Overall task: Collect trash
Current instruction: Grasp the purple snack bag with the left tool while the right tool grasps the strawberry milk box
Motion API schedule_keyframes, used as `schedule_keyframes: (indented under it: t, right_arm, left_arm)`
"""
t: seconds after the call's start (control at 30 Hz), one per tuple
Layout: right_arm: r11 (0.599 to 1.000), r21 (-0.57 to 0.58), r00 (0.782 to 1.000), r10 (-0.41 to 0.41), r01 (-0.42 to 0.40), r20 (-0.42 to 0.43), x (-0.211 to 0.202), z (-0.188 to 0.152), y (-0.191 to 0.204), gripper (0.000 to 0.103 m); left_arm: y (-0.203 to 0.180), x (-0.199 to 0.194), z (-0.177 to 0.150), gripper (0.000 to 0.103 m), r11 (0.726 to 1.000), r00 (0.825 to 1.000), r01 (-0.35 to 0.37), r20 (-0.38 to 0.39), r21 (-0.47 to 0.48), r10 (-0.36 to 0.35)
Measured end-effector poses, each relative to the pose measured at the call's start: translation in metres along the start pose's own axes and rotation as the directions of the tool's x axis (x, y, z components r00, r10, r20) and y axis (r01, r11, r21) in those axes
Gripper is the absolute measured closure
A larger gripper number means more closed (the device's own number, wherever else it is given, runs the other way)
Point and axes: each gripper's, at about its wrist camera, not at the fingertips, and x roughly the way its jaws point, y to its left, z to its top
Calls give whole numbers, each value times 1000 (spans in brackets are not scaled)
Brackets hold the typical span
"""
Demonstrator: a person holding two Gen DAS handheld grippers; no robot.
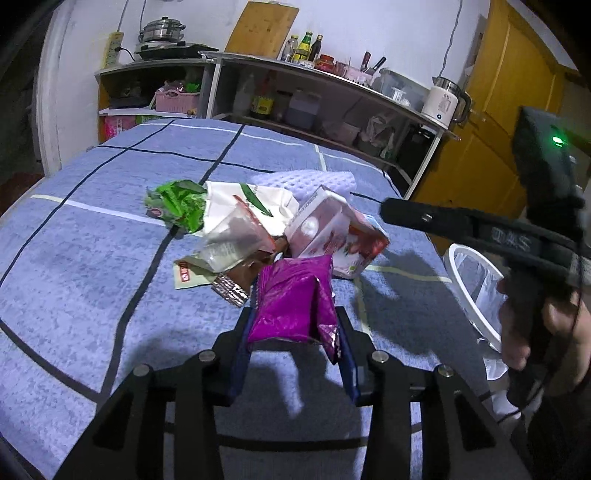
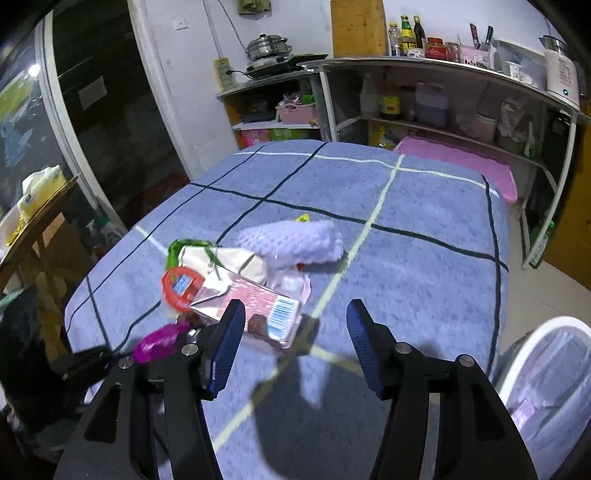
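A: We record the left hand-held gripper (image 1: 295,332) clenched on a purple wrapper (image 1: 291,299), at the near edge of the trash pile on the blue bed cover (image 1: 92,258).

B: We note the right hand-held gripper (image 2: 295,343) released, holding nothing, white bin (image 2: 546,365) beside it.

A blue checked blanket (image 2: 424,266) covers the bed. Behind it stands a long open shelf (image 2: 436,70) against a white wall (image 2: 192,66), with bottles, a steel pot (image 1: 161,29) and a white kettle (image 1: 445,100). A yellow door (image 1: 517,85) is on the right, a dark window (image 2: 107,122) on the left.
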Motion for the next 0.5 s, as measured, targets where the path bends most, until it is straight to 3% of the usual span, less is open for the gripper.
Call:
schedule_keyframes:
  t: [0.2,0.5]
  right_arm:
    - [999,-18,999,31,-31,-20,20,8,2,45]
    - [983,-106,986,141,-149,-85,16,-3,15,45]
  left_arm:
    - [12,-3,-2,60,1000,1000,-9,4,-27,9]
    - [21,-11,-3,60,998,1000,-22,21,-52,23]
